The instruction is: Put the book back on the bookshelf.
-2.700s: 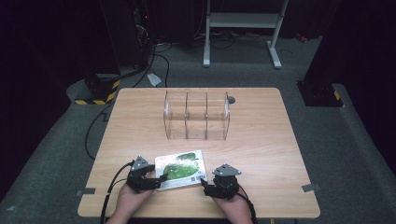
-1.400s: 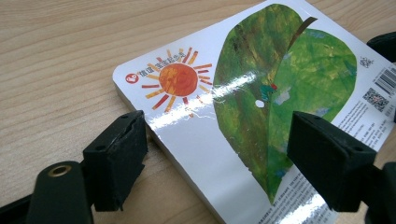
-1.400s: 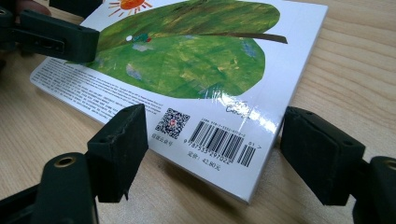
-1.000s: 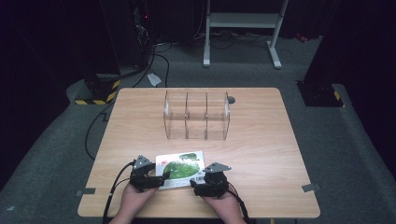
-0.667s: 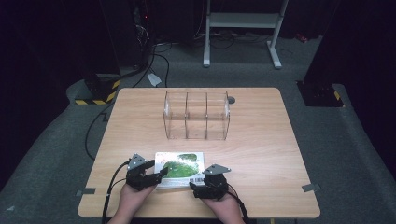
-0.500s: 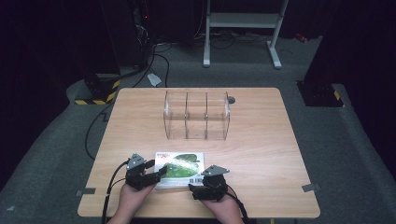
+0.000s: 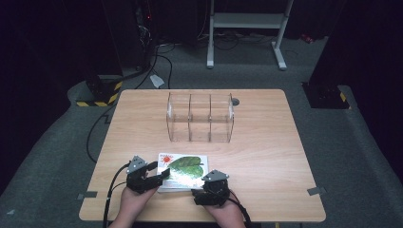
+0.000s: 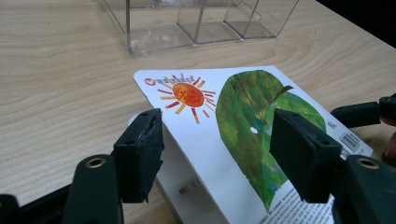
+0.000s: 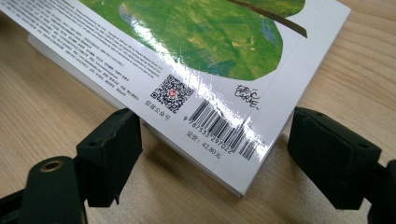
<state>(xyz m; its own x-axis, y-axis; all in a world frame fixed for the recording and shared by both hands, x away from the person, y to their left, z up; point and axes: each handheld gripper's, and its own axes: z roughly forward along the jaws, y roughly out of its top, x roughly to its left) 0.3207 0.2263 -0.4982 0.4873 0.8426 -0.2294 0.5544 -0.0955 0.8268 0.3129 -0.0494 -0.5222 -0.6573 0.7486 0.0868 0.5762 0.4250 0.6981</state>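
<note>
A picture book (image 7: 183, 168) with a green leaf and an orange sun on its white cover lies near the table's front edge. My left gripper (image 7: 159, 172) is at its near left corner. Its jaws have just been closing and stand open astride the cover (image 8: 243, 107), whose near edge sits a little above the pages. My right gripper (image 7: 198, 190) is at the near right corner. Its jaws (image 9: 210, 144) have just been opening and stand apart on either side of the barcode corner (image 9: 219, 126), without pressing on it. Its tip (image 8: 369, 112) shows past the book.
A clear plastic organiser (image 7: 199, 118) with three compartments stands behind the book at the table's middle (image 8: 196, 18). The wooden table (image 7: 266, 156) has bare room to the right. Cables trail off its left side.
The right gripper has slid left to the book's near right corner. The left gripper has stayed at the left corner.
</note>
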